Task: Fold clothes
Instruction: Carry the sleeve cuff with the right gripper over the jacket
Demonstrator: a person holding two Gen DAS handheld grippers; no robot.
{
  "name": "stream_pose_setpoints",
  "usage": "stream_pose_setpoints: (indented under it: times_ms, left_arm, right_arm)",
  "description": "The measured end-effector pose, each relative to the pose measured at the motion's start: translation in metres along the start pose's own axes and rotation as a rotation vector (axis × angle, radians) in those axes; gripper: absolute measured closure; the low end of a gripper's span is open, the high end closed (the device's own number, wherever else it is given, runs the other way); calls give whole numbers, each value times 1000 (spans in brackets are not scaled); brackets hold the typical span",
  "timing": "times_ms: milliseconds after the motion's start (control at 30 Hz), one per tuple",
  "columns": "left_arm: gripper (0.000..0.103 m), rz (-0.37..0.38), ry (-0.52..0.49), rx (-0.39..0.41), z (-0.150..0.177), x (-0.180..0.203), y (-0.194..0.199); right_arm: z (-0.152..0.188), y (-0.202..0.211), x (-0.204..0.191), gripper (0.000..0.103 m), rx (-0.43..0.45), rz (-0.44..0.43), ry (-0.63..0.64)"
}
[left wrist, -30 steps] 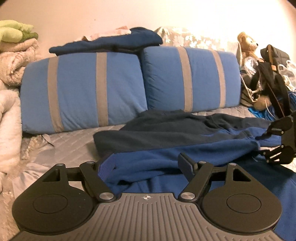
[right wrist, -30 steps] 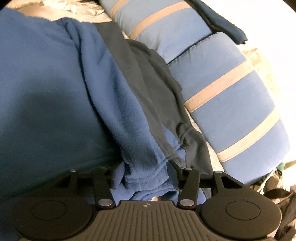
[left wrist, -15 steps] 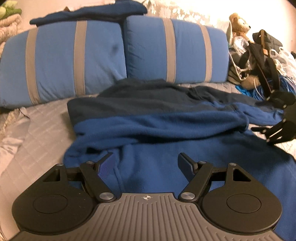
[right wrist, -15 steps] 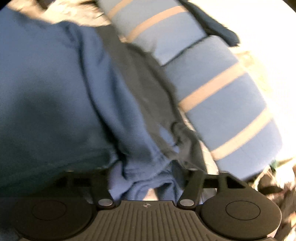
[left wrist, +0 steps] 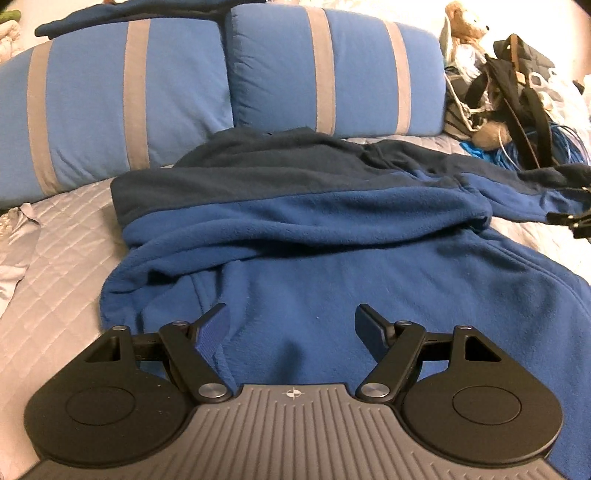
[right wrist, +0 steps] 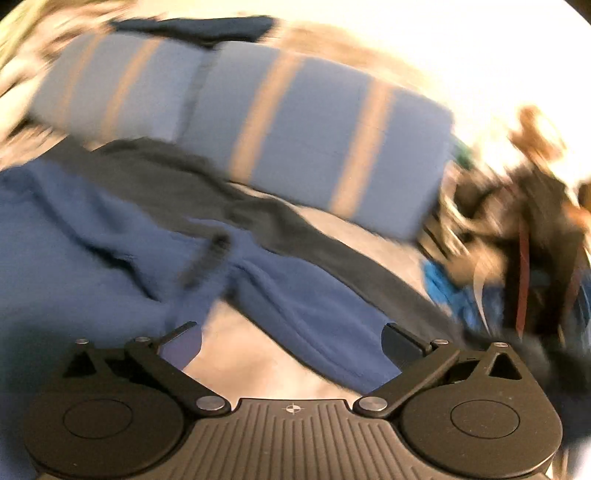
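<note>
We hold our left gripper (left wrist: 291, 325) low over the near part of the fleece (left wrist: 332, 266), its 2 fingers spread wide with nothing between them. The fleece lies across the grey quilt (left wrist: 62, 243), royal blue over most of its body and navy along the far edge, where it reaches the foot of the 2 striped pillows (left wrist: 229, 81). A thick fold runs across its middle from left to right, and 1 sleeve (left wrist: 517, 195) stretches toward the right edge of the left view, where part of our right gripper (left wrist: 576, 221) shows just beside it. The right view is badly blurred, yet we can see the right gripper (right wrist: 291, 343) with its jaws wide apart and empty; the sleeve (right wrist: 314, 306) lies slantwise in front of it, passing over the right finger side, with bare quilt (right wrist: 258, 354) directly ahead. We cannot tell whether the fingers touch the cloth. A dark garment (left wrist: 122, 14) rests on top of the pillows, and a teddy (left wrist: 467, 24), bags and blue cord (left wrist: 517, 151) are heaped at the right.
</note>
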State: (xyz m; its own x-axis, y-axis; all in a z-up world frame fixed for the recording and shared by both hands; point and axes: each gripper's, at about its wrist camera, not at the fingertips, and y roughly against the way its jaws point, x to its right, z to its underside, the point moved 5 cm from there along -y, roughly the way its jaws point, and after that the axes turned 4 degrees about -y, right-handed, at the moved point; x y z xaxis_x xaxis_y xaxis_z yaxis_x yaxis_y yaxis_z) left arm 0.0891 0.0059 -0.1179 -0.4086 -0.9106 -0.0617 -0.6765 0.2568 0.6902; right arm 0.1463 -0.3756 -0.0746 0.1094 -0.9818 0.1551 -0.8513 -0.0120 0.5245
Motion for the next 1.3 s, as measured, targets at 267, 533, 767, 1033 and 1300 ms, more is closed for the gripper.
stream_pose_setpoints:
  times_ms: [267, 533, 767, 1033, 1300]
  left_arm:
    - [29, 16, 41, -3, 0, -5, -3]
    - [29, 12, 56, -16, 1, -6, -5]
    - [29, -1, 58, -29, 0, -7, -7]
    - [29, 10, 56, -46, 0, -6, -10]
    - [29, 20, 55, -54, 0, -6, -12]
  right_arm:
    - [45, 18, 123, 33, -64, 225, -321]
    - [87, 30, 224, 55, -56, 391, -604]
    - [96, 27, 265, 62, -18, 420, -714]
    - [103, 12, 294, 64, -17, 384, -810]
    - [85, 21, 283, 91, -1, 327, -754]
